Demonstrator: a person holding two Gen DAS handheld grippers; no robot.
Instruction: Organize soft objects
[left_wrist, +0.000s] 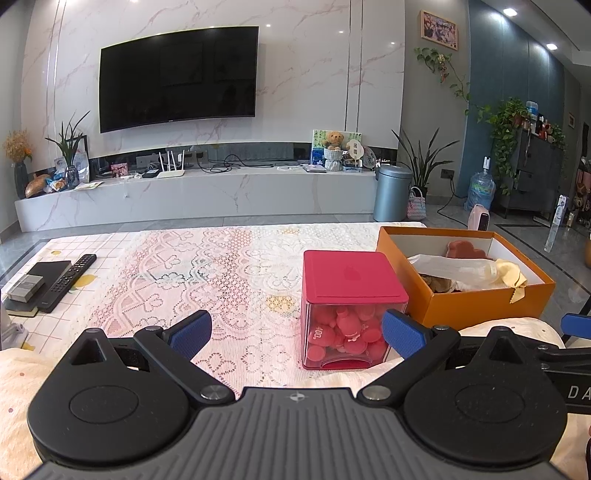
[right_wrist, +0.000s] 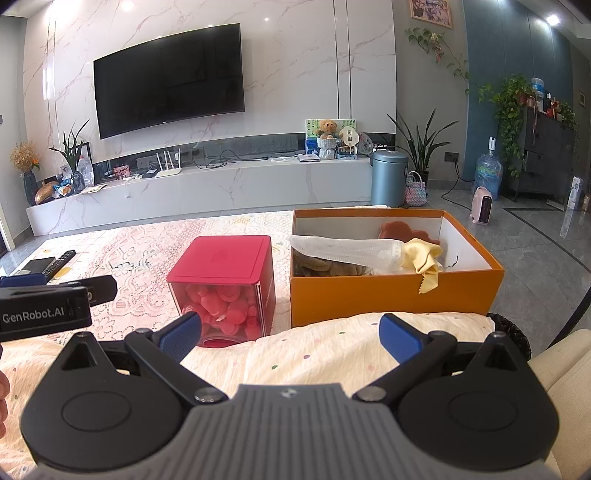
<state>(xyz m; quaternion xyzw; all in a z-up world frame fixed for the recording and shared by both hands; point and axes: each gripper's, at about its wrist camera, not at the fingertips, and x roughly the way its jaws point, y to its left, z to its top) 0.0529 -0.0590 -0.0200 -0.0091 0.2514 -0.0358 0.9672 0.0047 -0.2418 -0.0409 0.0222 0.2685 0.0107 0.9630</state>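
Left hand-held gripper (left_wrist: 295, 334): jaws spread wide, blue pads well apart, nothing between them; it hovers low over the near edge of the counter, pointing toward the TV wall.
Right hand-held gripper (right_wrist: 290, 332): jaws spread wide, nothing held; it hovers over a cream dotted fabric (right_wrist: 332, 354) at the near edge. The left unit's body shows at the left edge of the right wrist view.
Counter (left_wrist: 221, 258): covered with a lace-patterned cloth, pink and white.
Orange box (right_wrist: 395, 295): open cardboard box with a white interior, on the right part of the counter, just beside the red cube.
Box contents: a white mesh-like soft item (right_wrist: 343, 249) lies across the middle; a yellow cloth (right_wrist: 424, 262) drapes over the front wall, its corner hanging outside; a brown plush piece (right_wrist: 325, 267) sits at the left under the white item; a reddish-brown plush piece (right_wrist: 397, 230) rests against the back wall.
Red-lidded cube (left_wrist: 351, 310): clear-walled container with a red lid on, filled with small pink bottle-shaped pieces; stands left of the orange box, upright.
Remote control (left_wrist: 68, 282): black, far left of the counter, beside a dark book-like object (left_wrist: 44, 273).
Background: wall-mounted TV (left_wrist: 179, 77), marble TV ledge (left_wrist: 207, 195), grey-blue bin (left_wrist: 392, 192).
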